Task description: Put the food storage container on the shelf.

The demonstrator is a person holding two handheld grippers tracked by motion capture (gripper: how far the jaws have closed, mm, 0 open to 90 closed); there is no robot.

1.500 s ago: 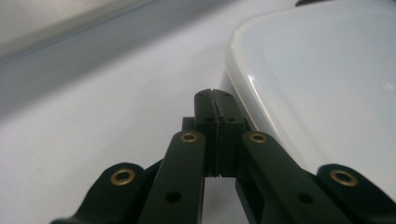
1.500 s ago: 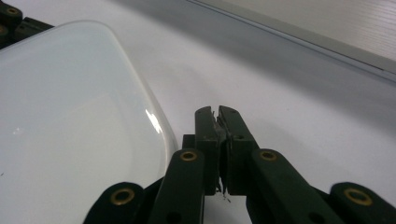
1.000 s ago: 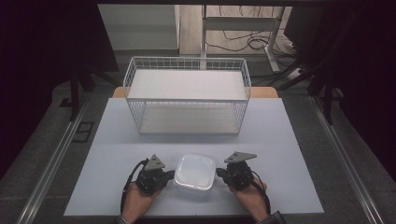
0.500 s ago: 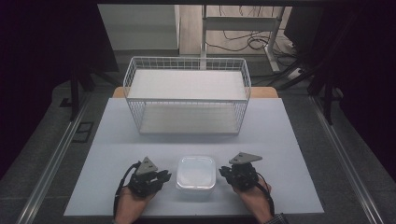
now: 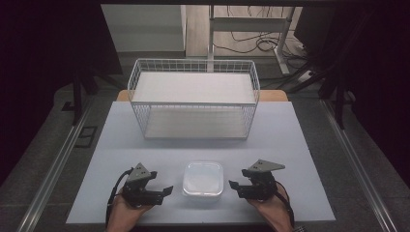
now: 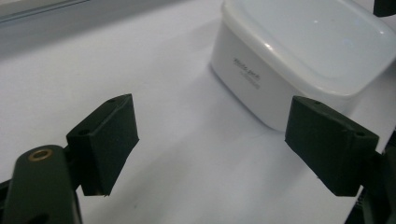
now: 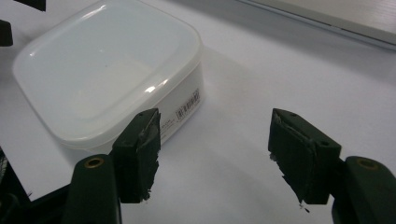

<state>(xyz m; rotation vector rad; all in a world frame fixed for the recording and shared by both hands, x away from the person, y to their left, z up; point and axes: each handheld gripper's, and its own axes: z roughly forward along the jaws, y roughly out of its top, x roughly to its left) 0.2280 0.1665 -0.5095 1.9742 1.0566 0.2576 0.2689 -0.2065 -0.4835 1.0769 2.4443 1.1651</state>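
Your right gripper (image 7: 215,156): jaws have just been opening, nothing between them, only bare white table (image 7: 280,70). Lidded white plastic container (image 7: 112,70) sits beside the left jaw, barcode label facing you.

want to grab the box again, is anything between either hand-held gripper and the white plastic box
Nothing visible. The white plastic box sits on bare table, with the left hand-held gripper beside it on one side and the right hand-held gripper on the other. Both have just been opening, nothing between their jaws, with only bare tabletop across each gap.
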